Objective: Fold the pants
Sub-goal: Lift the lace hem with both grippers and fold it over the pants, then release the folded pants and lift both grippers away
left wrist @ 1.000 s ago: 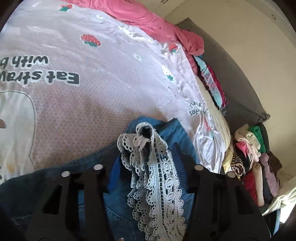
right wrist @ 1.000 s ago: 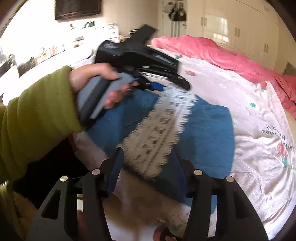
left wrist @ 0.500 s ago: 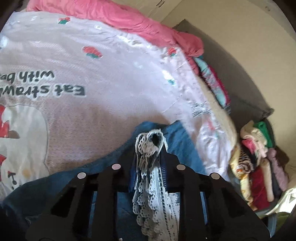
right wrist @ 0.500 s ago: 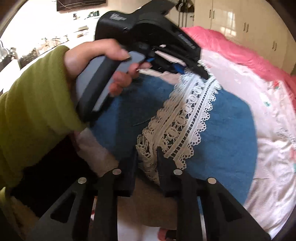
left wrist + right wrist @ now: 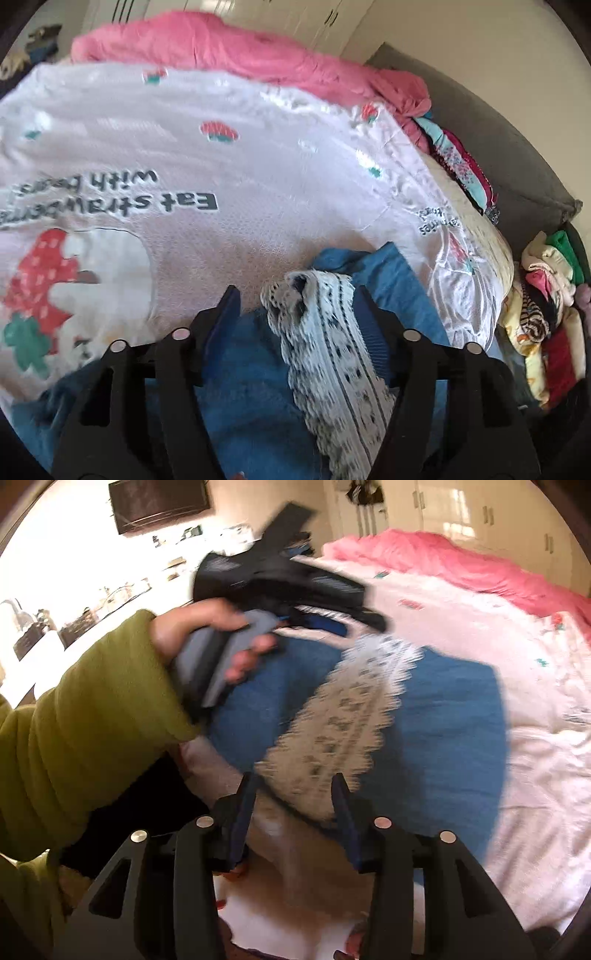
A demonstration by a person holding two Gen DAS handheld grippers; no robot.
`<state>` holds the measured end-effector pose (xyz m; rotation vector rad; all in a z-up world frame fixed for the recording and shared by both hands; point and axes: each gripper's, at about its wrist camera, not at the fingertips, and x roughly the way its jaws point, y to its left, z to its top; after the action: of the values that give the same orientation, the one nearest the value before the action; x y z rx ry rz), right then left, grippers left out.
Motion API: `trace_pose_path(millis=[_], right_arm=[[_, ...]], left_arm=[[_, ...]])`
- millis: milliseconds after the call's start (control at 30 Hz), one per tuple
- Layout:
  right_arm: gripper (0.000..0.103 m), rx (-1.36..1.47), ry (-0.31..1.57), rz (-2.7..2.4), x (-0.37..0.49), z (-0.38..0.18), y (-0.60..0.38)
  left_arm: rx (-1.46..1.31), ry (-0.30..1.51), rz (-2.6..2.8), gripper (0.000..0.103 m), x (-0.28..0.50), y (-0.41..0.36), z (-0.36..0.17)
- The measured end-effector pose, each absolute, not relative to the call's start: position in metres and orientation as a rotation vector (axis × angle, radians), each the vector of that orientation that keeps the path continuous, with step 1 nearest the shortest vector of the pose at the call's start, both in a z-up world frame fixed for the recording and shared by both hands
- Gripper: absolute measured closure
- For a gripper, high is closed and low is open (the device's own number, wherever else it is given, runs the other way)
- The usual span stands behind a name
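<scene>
Blue denim pants [image 5: 443,716] with a white lace trim [image 5: 343,716] lie on the bed. In the left wrist view the pants [image 5: 251,398] and the lace [image 5: 325,339] lie between the fingers of my left gripper [image 5: 295,306], which is open. The left gripper, held by a hand in a green sleeve, also shows in the right wrist view [image 5: 325,609] at the far end of the lace. My right gripper [image 5: 295,790] is open, with the near end of the lace between its fingers.
The bed has a white strawberry-print cover [image 5: 221,147] and a pink blanket [image 5: 240,51] at its far side. A pile of mixed clothes [image 5: 546,314] sits past the bed's right edge beside a grey headboard [image 5: 498,140]. White cupboards [image 5: 480,509] stand behind.
Both grippers were shut on the lace half a second ago and have opened, letting it go. The pants have settled on the bed.
</scene>
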<state>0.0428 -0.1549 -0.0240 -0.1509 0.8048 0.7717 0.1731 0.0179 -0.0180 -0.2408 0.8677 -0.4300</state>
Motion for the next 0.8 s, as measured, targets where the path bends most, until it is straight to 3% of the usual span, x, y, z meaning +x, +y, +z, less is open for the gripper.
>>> trace_pose_path(millis=[333, 600, 733, 800], right_arm=[[0.058, -0.076, 0.89, 0.526, 0.066, -0.048, -0.23], [0.057, -0.048, 0.943, 0.515, 0.063, -0.072, -0.231], [0.049, 0.009, 0.931, 0.534, 0.058, -0.063, -0.24], [0.043, 0.026, 0.902, 0.528, 0.054, -0.054, -0.248]], left_arm=[[-0.194, 0.882, -0.391, 0.038, 0.069, -0.005, -0.027], [0.044, 0.95, -0.31, 0.033, 0.055, -0.041, -0.058], [-0.036, 0.942, -0.333, 0.032, 0.053, -0.027, -0.046], [-0.06, 0.92, -0.323, 0.026, 0.047, -0.017, -0.036]])
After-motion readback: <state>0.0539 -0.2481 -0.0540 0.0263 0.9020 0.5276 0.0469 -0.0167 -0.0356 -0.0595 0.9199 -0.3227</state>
